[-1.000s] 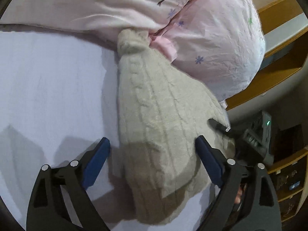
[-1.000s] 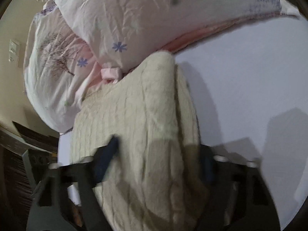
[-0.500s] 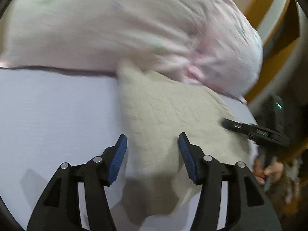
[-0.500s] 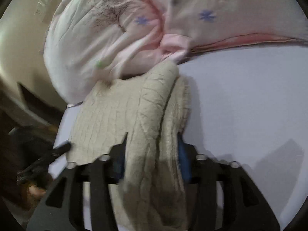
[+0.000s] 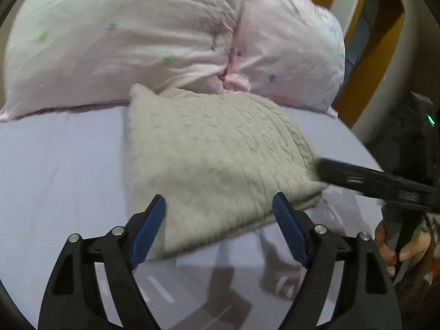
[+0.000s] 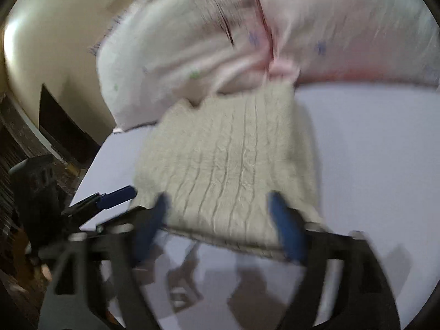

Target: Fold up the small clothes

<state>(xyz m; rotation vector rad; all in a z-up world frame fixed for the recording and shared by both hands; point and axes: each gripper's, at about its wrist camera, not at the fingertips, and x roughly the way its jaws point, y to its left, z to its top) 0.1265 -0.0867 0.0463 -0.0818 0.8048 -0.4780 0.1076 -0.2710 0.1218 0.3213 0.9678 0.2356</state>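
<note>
Cream cable-knit sweater (image 5: 214, 148), folded into a squarish pad, flat on the lavender bed sheet (image 5: 60, 165); far edge touching the pink floral pillow (image 5: 143, 35), knit ribs running toward it. Left gripper (image 5: 220, 231): fingers wide, empty, at near edge; half a second ago narrower. Right gripper (image 6: 220, 228): fingers wide, previously pinching the fold, now released; view blurred.

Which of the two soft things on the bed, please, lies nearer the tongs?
The beige cable-knit garment, folded flat just ahead of the open left tongs; the pink floral pillow sits behind it.
</note>
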